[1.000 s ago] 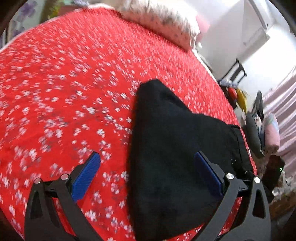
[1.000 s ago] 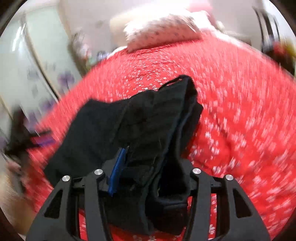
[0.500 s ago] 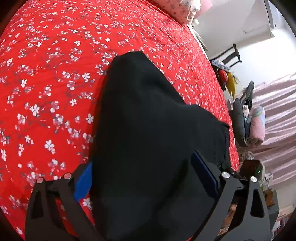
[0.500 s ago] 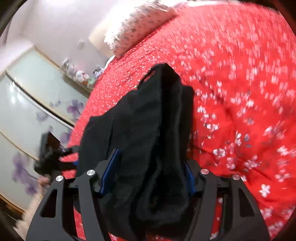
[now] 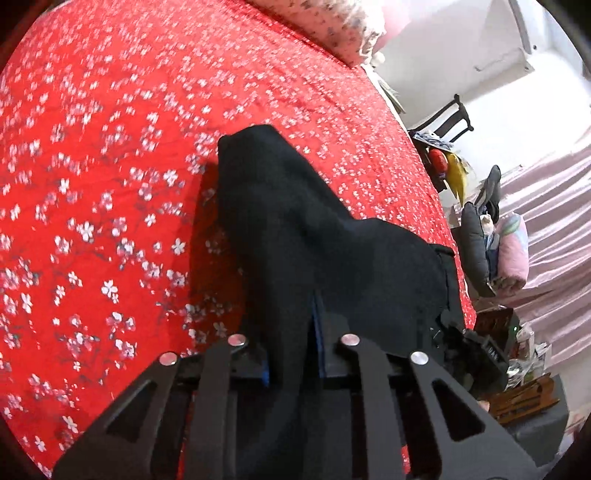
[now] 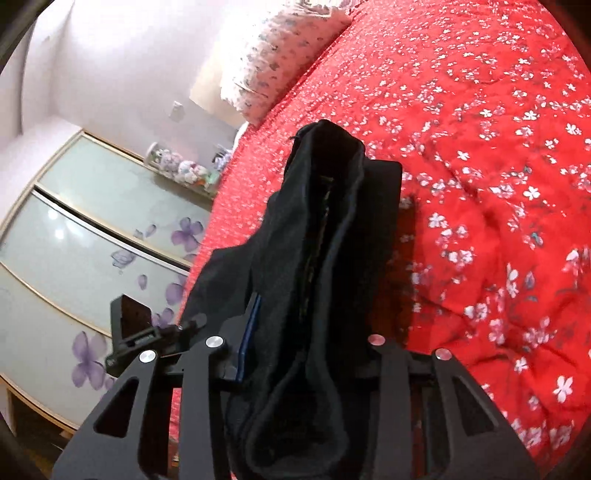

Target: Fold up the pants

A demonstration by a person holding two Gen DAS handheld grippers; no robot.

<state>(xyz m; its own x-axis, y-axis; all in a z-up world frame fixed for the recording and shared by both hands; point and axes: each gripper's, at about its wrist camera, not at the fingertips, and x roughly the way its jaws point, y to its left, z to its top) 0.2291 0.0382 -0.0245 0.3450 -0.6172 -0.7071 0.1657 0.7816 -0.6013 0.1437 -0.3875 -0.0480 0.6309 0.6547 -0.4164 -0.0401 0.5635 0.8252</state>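
Meanwhile, black pants [image 5: 332,243] lie bunched on a red floral bedspread [image 5: 110,184]; the left gripper [image 5: 293,354], jaws just closed, pinches a thin fold; the right gripper [image 6: 303,354], jaws narrowing, clamps a thick bundle that hides its pads.

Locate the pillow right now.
The pillow sits at the bed's far end: top centre in the left view, upper left of centre in the right view.
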